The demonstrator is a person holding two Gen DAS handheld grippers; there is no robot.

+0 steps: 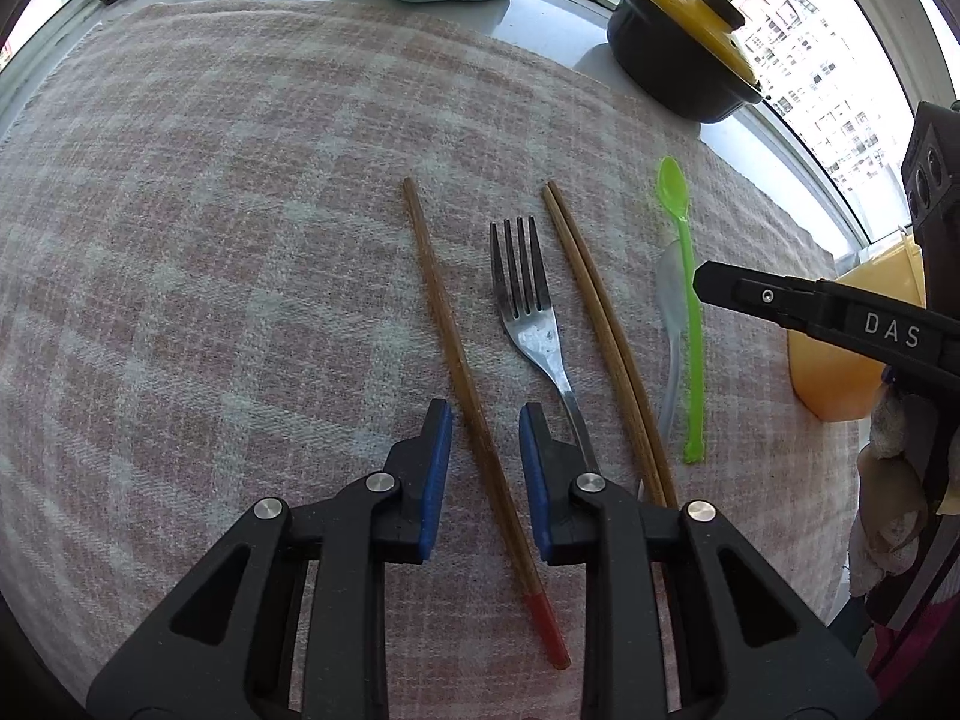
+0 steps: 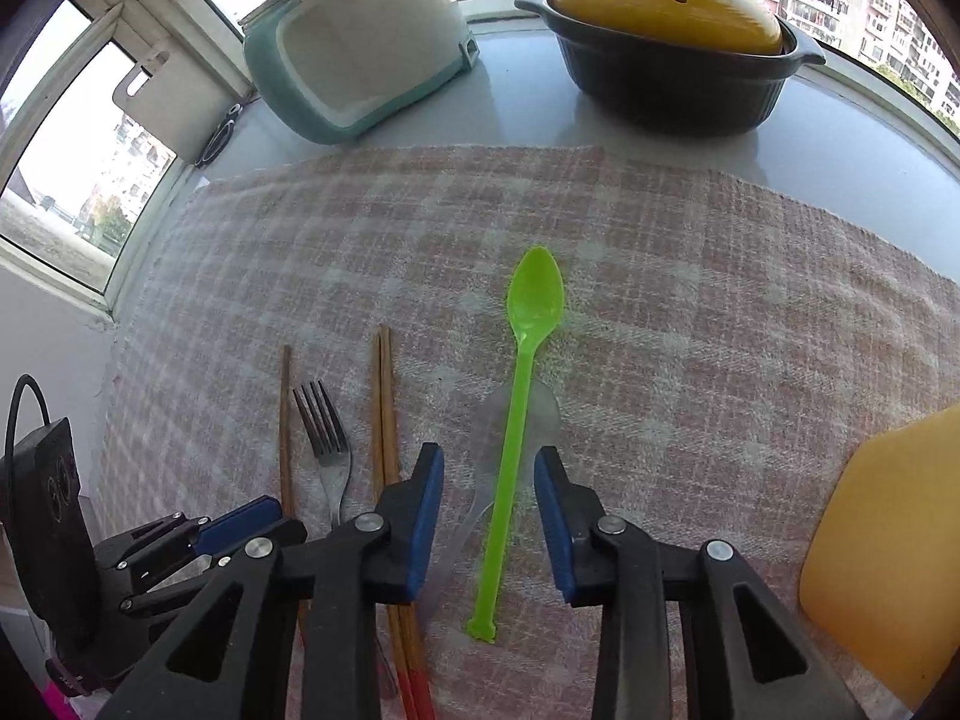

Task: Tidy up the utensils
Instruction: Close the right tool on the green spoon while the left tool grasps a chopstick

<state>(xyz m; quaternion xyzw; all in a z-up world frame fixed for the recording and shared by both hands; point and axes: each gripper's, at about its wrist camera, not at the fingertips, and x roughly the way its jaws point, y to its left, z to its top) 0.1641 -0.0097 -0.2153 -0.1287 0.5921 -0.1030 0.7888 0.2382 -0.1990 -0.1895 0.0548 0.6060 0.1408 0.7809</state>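
From the left wrist camera, my left tool [image 1: 485, 420] hangs released over the checked woven cloth [image 1: 210, 240] on the worktop, its blue pads straddling a single wooden chopstick [image 1: 462, 372] with a red tip near me. Just to its right lies a steel fork [image 1: 531, 312], then a paired set of chopsticks [image 1: 606, 330], then a clear plastic spoon [image 1: 672, 312] partly under a green plastic spoon [image 1: 690, 300]. My concern here: the fork handle runs under the right-hand pad, so closing could snag both pieces, and the thin round stick may roll on the nubby cloth. From the right wrist camera, my right tool [image 2: 489, 474] is likewise released, jaws either side of the green spoon's slim handle. The clear spoon beneath it is hard to make out, and a pinch could catch both. Beyond the tool stand a dark casserole pot [image 2: 672, 84] with a glossy yellow lid and a pale teal cooker [image 2: 354, 42]; a yellow container [image 2: 888, 540] sits at right.
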